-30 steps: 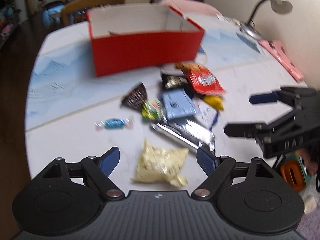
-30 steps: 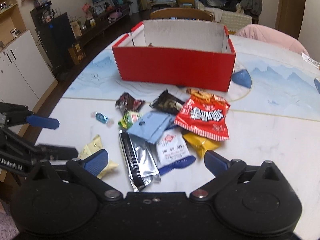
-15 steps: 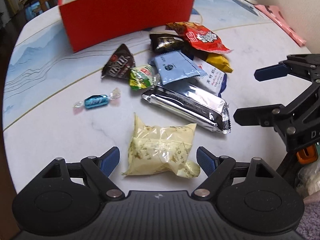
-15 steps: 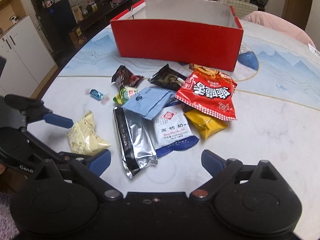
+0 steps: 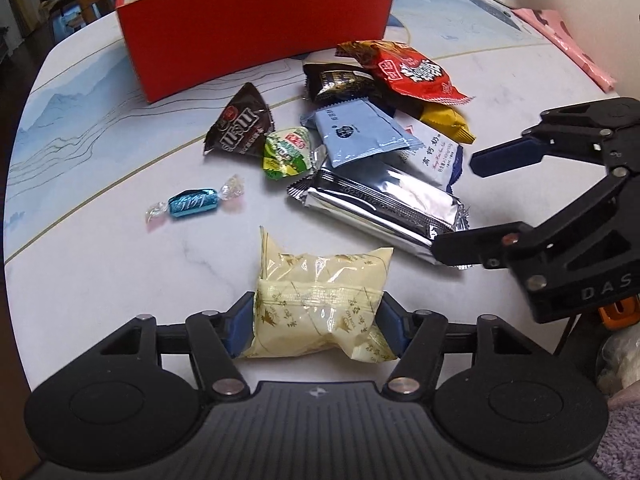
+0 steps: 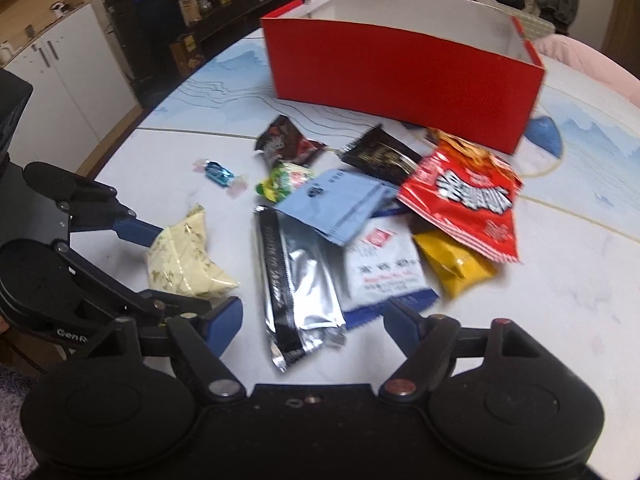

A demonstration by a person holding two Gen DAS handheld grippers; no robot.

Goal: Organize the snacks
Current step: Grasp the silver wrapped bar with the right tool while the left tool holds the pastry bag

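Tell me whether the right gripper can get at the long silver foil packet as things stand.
Probably yes. The right gripper, jaws closing, already straddles the near end of the long silver foil packet, with nothing lying on that end. Only the light blue sachet overlaps its far end.

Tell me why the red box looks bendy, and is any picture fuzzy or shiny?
Left wrist view: the fisheye lens bows the red box and the table edge; it is sharp, with glare on the silver pack. Right wrist view: the same bending, but the picture is smeared; the print on the red bag is blurred, and the silver pack glints there too.
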